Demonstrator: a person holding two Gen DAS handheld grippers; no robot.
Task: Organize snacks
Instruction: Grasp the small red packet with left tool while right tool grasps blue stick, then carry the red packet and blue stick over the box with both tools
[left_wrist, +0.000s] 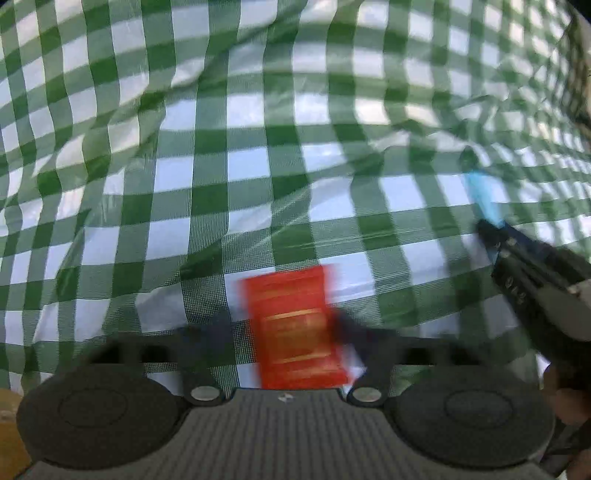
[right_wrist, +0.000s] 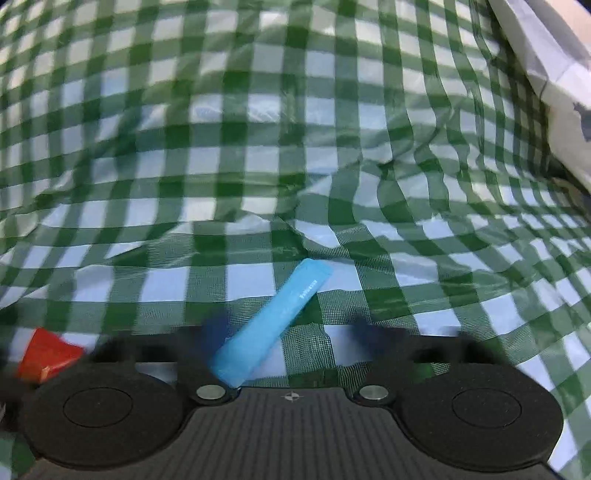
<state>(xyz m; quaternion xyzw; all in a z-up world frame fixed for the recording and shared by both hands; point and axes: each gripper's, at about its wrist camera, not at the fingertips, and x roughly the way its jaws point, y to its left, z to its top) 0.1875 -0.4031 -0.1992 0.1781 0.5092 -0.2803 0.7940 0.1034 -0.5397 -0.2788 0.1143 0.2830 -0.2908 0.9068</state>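
A red snack packet (left_wrist: 295, 328) sits between the fingers of my left gripper (left_wrist: 284, 328), above the green-and-white checked cloth (left_wrist: 258, 166). The fingers are blurred and stand wide, one on each side of the packet. A long blue snack stick (right_wrist: 273, 325) lies slanted between the fingers of my right gripper (right_wrist: 291, 332), which also stand wide apart. In the left wrist view the right gripper (left_wrist: 480, 206) comes in from the right with the blue stick (left_wrist: 480, 195) at its tip. The red packet (right_wrist: 48, 354) shows at the lower left of the right wrist view.
The wrinkled checked cloth (right_wrist: 295, 147) covers the whole surface. A white sheet or wall (right_wrist: 554, 74) rises at the far right. A yellow object (left_wrist: 9, 424) peeks in at the lower left edge of the left wrist view.
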